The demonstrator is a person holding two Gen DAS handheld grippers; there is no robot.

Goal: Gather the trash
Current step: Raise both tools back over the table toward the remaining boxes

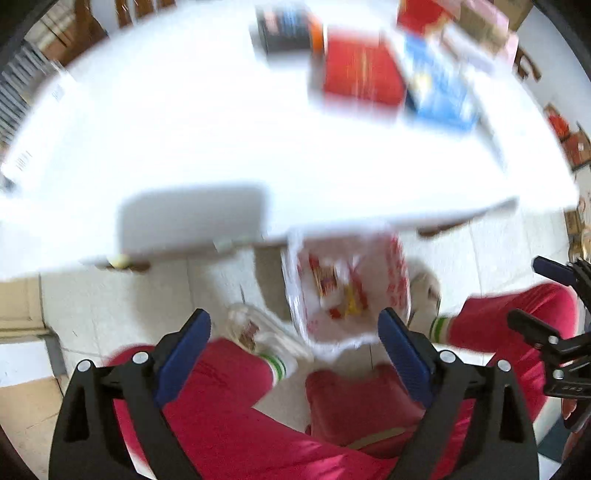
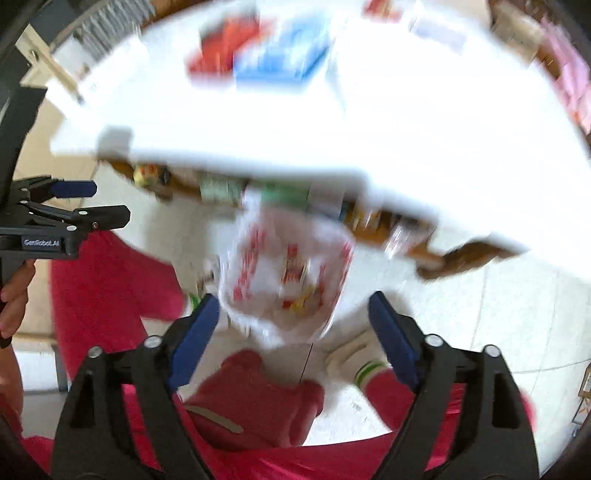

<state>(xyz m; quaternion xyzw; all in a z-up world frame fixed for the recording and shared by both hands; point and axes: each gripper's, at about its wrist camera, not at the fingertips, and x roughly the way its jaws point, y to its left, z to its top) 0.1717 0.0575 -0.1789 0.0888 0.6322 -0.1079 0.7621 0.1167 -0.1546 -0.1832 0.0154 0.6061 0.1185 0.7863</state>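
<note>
A white plastic bag with red print [image 1: 347, 291] hangs below the white table's front edge [image 1: 332, 221] and holds several colourful wrappers. It also shows in the right wrist view [image 2: 284, 280]. My left gripper [image 1: 295, 332] is open and empty, just short of the bag. My right gripper [image 2: 291, 317] is open and empty, with the bag's lower end between its blue pads [image 2: 195, 339]. Both views are blurred. The right gripper shows at the right edge of the left wrist view [image 1: 554, 269]. The left gripper shows at the left edge of the right wrist view [image 2: 74, 192].
A red box [image 1: 362, 74], a blue box [image 1: 439, 88] and a dark box [image 1: 284, 29] lie on the table's far side. A grey patch [image 1: 192, 214] sits at the table's front. The person's red trousers [image 1: 221, 406] and white shoes [image 1: 266, 332] are below, on a pale tiled floor [image 1: 147, 295].
</note>
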